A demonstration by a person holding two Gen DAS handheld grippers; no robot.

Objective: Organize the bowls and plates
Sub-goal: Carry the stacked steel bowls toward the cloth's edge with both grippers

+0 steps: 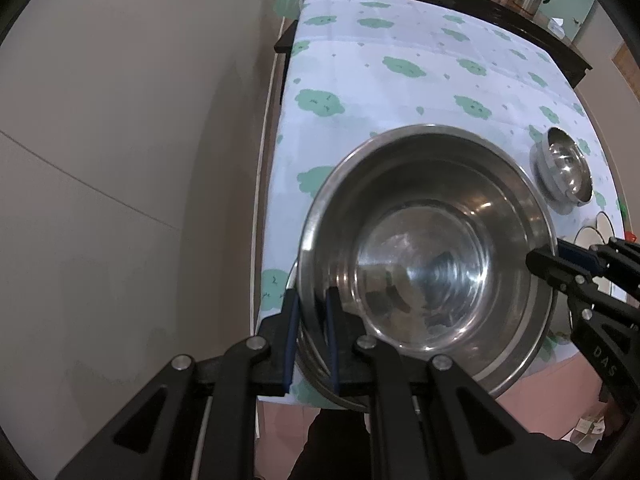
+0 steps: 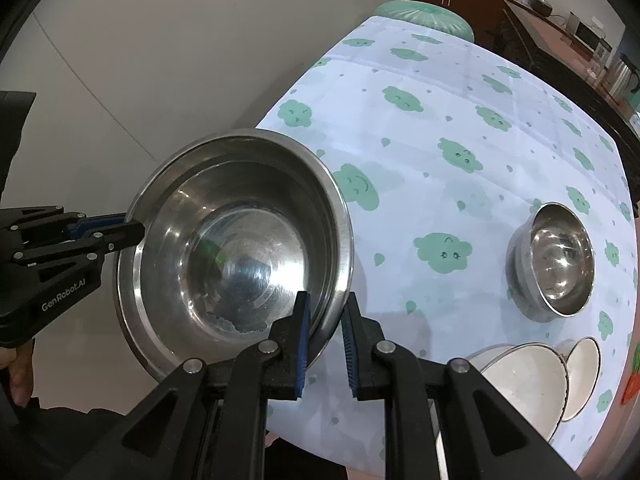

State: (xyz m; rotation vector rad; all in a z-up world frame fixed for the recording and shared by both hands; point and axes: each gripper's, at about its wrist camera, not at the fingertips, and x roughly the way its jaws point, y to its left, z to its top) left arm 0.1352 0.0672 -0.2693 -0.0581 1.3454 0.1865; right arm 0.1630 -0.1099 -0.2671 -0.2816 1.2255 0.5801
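the big steel bowl (image 1: pixel 428 264) sits at the near left corner of the table (image 1: pixel 400 80), apparently nested in a second bowl of like size. the left gripper (image 1: pixel 311 344) pinches its rim at 7 o'clock in the left view, one finger inside and one outside. the right gripper (image 2: pixel 325 344) straddles the rim at 5 o'clock in the right view, jaws slightly spread, outer pad apart from the wall. a small steel bowl (image 2: pixel 554 258) stands at 3 o'clock, two white bowls (image 2: pixel 532 380) at 4 o'clock.
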